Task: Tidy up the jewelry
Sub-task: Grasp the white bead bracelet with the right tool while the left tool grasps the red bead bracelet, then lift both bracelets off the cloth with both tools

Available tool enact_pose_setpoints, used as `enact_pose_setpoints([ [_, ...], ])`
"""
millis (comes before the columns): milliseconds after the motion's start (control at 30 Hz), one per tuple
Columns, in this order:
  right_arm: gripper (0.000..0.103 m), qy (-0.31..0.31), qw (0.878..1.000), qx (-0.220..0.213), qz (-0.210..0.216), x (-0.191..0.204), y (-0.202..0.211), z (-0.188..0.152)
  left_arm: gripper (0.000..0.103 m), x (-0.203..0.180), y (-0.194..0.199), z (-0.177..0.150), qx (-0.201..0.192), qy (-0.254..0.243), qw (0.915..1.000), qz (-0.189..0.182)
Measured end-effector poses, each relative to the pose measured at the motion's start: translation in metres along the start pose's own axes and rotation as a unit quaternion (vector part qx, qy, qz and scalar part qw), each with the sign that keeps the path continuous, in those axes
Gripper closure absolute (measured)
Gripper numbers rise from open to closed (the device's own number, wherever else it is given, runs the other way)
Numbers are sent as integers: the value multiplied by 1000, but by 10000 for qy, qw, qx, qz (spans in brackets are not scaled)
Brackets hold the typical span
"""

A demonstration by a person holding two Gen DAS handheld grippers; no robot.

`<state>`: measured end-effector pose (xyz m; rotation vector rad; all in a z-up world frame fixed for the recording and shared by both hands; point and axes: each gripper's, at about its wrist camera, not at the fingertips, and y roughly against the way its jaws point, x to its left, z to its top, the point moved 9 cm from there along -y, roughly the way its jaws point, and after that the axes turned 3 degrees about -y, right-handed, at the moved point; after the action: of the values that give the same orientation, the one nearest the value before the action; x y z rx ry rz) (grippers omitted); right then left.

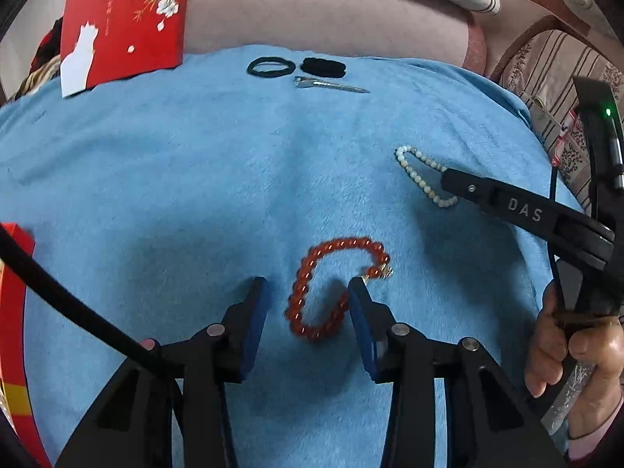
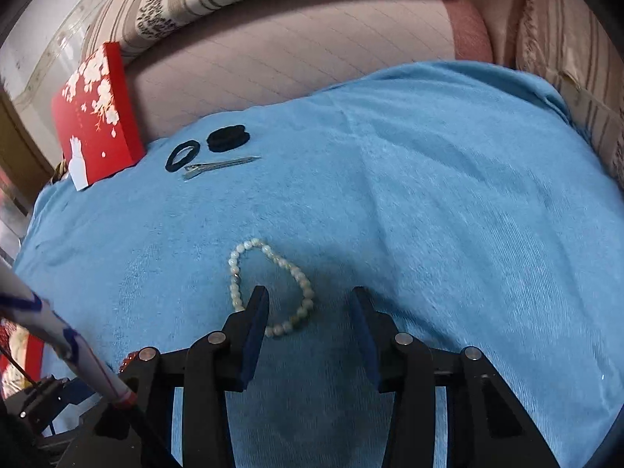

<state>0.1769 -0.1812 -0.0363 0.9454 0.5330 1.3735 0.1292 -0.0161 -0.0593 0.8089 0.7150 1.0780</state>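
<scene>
A red bead bracelet (image 1: 300, 296) lies in a loop on the blue towel (image 1: 156, 195). My left gripper (image 1: 308, 282) stands open low over it, with the loop between the pads and the right pad at the clasp end. A white bead bracelet (image 2: 273, 284) lies further right on the towel (image 2: 448, 214). My right gripper (image 2: 311, 290) is open over it: its left finger sits inside the loop and the loop's right side lies between the pads. The left wrist view shows the white bracelet (image 1: 417, 175) partly hidden under one of the right gripper's fingers (image 1: 507, 206).
Two black hair ties (image 2: 183, 158) (image 2: 228, 138) and a silver hair clip (image 2: 218, 166) lie at the towel's far edge. A red box with white blossoms (image 2: 97, 117) stands behind them on the pink sofa seat (image 2: 312, 58). Another red box edge (image 1: 11, 312) is at the left. A hand (image 1: 577, 343) holds the right gripper.
</scene>
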Motion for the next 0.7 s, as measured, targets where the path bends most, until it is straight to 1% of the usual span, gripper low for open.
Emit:
enact_pose_setpoints([
  [33, 61, 65, 10000, -30, -40, 2, -1, 0, 64, 0, -1, 1, -20, 22, 10000, 54],
  [67, 75, 137, 9998, -44, -117, 3, -3, 0, 77, 1, -1, 2, -48, 58, 9999, 126],
  [100, 82, 229, 9995, -44, -204, 4, -6, 0, 95, 3, -1, 2, -36, 101, 9997, 214],
  [133, 93, 314, 9991, -58, -272, 6, -6, -1, 96, 4, -2, 0, 25, 165, 9997, 205],
  [167, 96, 332, 9990, -51, -278, 7, -5, -1, 96, 5, 0, 0, 4, 262, 9996, 141],
  [233, 97, 234, 9997, -13, -117, 11, 0, -1, 96, 8, 6, -2, 49, 428, 9991, -7],
  [300, 97, 160, 9999, -59, 13, 15, 10, -1, 96, 12, 19, -3, 6, 600, 9980, -183],
  [333, 97, 154, 9998, -98, 50, 16, 16, -1, 96, 13, 26, -4, -36, 602, 9978, -277],
  [433, 97, 67, 9993, -206, 307, 24, 41, -2, 96, 21, 56, -7, -206, 696, 9966, -399],
  [567, 97, 79, 9979, -351, 544, 36, 73, -9, 96, 32, 98, -12, -434, 779, 9945, -545],
  [700, 97, 54, 9966, -502, 657, 48, 103, -20, 96, 39, 131, -19, -565, 761, 9933, -668],
])
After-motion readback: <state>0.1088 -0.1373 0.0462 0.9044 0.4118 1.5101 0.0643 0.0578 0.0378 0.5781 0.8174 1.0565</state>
